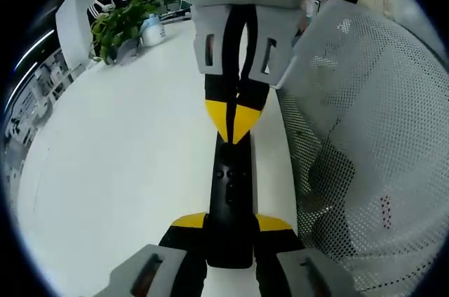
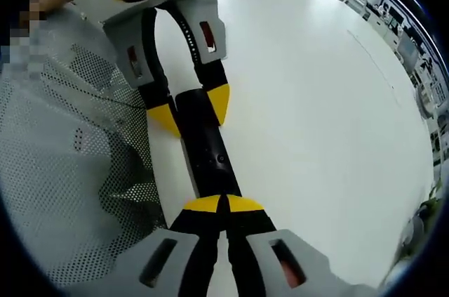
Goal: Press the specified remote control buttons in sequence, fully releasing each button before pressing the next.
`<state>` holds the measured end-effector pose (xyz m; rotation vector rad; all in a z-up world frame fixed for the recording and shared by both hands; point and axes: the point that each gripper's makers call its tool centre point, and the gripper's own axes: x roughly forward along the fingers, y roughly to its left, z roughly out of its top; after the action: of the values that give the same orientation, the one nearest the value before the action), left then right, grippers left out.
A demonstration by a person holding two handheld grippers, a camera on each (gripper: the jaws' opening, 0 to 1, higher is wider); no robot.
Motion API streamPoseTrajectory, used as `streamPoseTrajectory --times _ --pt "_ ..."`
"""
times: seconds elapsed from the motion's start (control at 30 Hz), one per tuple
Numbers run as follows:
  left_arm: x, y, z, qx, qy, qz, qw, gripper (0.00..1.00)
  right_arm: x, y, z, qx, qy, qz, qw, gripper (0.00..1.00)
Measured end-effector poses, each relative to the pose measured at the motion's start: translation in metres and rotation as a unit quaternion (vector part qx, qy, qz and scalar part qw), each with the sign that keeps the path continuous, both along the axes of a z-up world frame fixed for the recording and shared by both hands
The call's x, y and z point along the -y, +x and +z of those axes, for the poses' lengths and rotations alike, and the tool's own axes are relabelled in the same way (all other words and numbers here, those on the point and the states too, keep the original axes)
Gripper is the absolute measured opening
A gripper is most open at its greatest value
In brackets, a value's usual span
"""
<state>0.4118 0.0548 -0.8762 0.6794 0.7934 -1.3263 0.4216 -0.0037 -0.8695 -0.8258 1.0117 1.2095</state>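
**Remote held at desk edge**

Held over the near edge of the white desk (image 1: 119, 163): a black remote (image 1: 230, 199), long and slim, pointing along the edge. Left tongs (image 1: 231, 225) clamped on one end of it, yellow-tipped jaws against either side of the dark body. Right tongs (image 2: 222, 206) closed, yellow tips together, meeting the opposite end of the remote (image 2: 208, 153) from above; whether pressing a button or only touching cannot be told. In the left gripper view, right tongs (image 1: 236, 120) seen coming in from the far side, tips pinched to a point over the remote's top. In the right gripper view, left tongs (image 2: 189, 109) seen astride the far end of the remote.

Plenty of open room across the desk: broad, smooth, glossy white, bare from the remote outward to its curved far edge. Tight on the other side: a grey mesh chair (image 1: 372, 142) just beside the edge, perforated fabric close against the tongs.

At the far left of the desk, a leafy green plant (image 1: 123, 22) and beside it a small white bottle (image 1: 151, 31) with a blue label. Beyond the desk, an office with further desks and ceiling light strips, too small for detail.

Tongs bodies pale grey plastic, jaws black with yellow ends. Small round buttons on the remote's face, matte black.
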Motion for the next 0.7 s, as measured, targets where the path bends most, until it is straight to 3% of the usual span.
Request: streamPoseTrajectory --times 0.3,0.4,0.47,0.7 --pt "-0.0002 0.0001 -0.0002 -0.001 0.003 0.001 1.0000 0.25 0.0007 -0.0005 0.0011 0.024 0.036 -0.010 0.9990 0.00" --pt "-0.0001 0.0001 -0.0005 -0.001 0.005 0.003 1.0000 0.24 0.0005 -0.0003 0.0017 0.036 0.053 -0.031 0.9974 0.00" --pt "-0.0001 0.0001 -0.0005 -0.002 0.006 0.005 1.0000 0.24 0.0001 0.0001 0.0019 0.035 0.059 -0.055 0.9961 0.00" --pt "-0.0003 0.0002 -0.0005 -0.005 0.007 0.010 0.9999 0.24 -0.0026 -0.0070 0.0027 0.031 0.071 -0.057 0.9954 0.01"
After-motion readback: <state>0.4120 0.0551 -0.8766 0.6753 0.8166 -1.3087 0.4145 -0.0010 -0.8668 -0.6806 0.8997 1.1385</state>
